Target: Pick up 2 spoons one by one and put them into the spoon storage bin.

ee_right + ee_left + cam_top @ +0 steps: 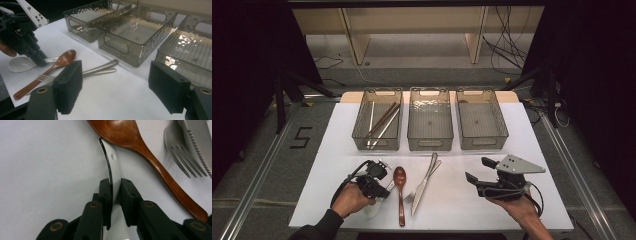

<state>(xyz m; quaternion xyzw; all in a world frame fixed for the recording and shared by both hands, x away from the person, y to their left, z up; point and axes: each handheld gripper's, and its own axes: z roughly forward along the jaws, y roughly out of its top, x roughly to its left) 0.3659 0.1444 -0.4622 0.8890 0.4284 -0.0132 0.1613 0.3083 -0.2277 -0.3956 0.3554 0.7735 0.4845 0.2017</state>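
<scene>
A white ceramic spoon (pixel 113 162) lies on the white table at the front left, its bowl (pixel 371 207) nearest the person. My left gripper (pixel 116 195) is shut on its handle, one pad pressing each side; it reaches down to the handle beside the bowl (pixel 21 63). The handle's tip tucks under a brown wooden spoon (pixel 400 192). Right of that spoon lie a metal fork (pixel 410 196) and a knife (pixel 422 187), close together. My right gripper (pixel 477 169) rests at the front right, open, with nothing between its jaws (pixel 115 85).
Three clear plastic bins stand in a row at the back of the white board: the left bin (pixel 361 120) holds chopsticks (pixel 382 120), while the middle bin (pixel 430 145) and right bin (pixel 482 145) hold nothing. Dark floor surrounds the board.
</scene>
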